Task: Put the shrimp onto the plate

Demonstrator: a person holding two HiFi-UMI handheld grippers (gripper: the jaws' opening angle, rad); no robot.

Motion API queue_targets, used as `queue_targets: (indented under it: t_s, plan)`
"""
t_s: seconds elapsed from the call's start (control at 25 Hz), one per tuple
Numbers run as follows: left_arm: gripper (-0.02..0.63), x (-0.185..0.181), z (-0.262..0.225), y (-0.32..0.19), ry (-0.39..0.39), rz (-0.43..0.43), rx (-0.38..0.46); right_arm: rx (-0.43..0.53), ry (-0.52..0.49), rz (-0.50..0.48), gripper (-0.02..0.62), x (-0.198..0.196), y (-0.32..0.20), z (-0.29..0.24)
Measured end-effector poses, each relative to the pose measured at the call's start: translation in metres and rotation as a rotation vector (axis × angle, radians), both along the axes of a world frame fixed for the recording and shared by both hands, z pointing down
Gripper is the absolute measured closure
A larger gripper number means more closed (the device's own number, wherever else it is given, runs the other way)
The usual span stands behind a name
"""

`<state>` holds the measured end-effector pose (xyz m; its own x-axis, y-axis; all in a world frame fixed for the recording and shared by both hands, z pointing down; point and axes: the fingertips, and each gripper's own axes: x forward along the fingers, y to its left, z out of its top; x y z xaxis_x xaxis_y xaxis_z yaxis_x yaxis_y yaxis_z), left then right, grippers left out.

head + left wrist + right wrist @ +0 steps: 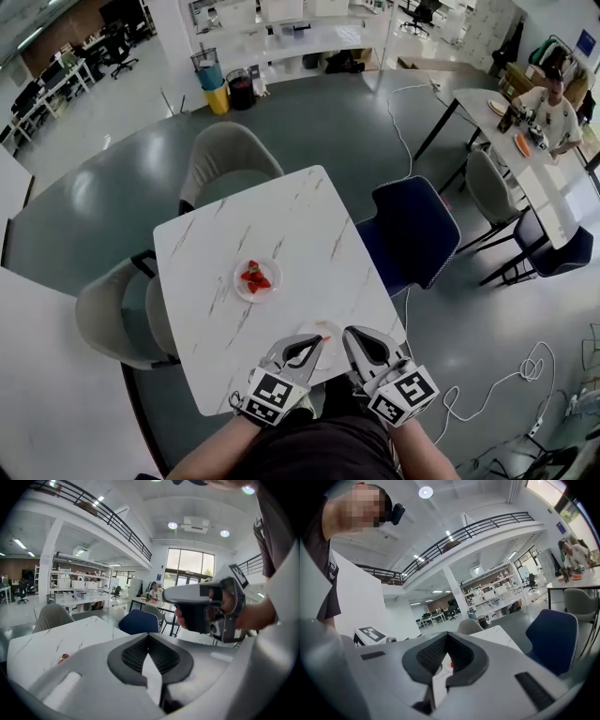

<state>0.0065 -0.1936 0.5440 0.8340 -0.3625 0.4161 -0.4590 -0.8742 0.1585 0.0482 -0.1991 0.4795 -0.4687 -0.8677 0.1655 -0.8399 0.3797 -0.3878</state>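
**Both grippers wait empty at the near table edge, with the shrimp well ahead of us.**

Our left gripper (316, 343) and right gripper (353, 336) each have their jaws drawn together at the tips with nothing between them. They hover by the near plate (307, 328), which carries one small orange piece (325, 338). The red shrimp (255, 277) lie heaped on the centre plate (238, 282) of the marble table (300, 220), well apart from both grippers. To pick well, we judge we should part one gripper's jaws wide before reaching. Then we come down over a single shrimp at the heap's edge, close gently across its body, and lift straight up so its neighbours stay put.
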Motion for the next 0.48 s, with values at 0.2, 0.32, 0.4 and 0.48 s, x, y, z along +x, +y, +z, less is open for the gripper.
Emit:
queue_targets:
  t_s: [0.2,0.32,0.4,0.48]
  plan:
    - [0.597,0.001,-0.055,-0.016,0.105,-0.045,0.034,0.041,0.033,-0.003,0.597,-0.002,-0.008,-0.031]
    - [0.597,-0.003,-0.083,-0.016,0.140,-0.061,0.041,0.033,0.043,-0.005,0.596,-0.010,-0.006,-0.041]
    - [0.597,-0.007,-0.097,-0.012,0.158,-0.066,0.052,0.034,0.048,-0.010,0.596,-0.018,-0.002,-0.044]
    - [0.597,-0.010,-0.111,-0.009,0.182,-0.068,0.062,0.055,0.049,-0.018,0.597,-0.024,0.000,-0.053]
